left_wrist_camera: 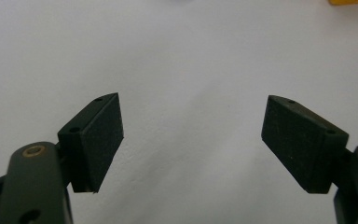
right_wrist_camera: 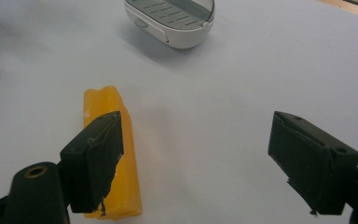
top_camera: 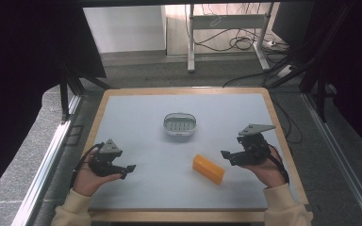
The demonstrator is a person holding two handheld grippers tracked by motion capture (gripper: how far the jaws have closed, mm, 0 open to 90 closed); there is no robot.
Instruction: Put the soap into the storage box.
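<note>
Right hand-held gripper point(right_wrist_camera: 193, 163) jaws apart, yellow bar point(right_wrist_camera: 116, 154) partly hidden, left hand-held gripper point(left_wrist_camera: 191, 140) apart.

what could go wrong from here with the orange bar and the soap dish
1. The right gripper is open, but the orange bar lies partly behind its left pad rather than between the jaws; closing now would likely nudge or miss it.
2. The bar looks slick and sits skewed on the table, so a corner pinch could let it twist out.
3. The soap dish stands loose, so a clumsy drop-in might shove it.

No text, label or number readable — anywhere.
</note>
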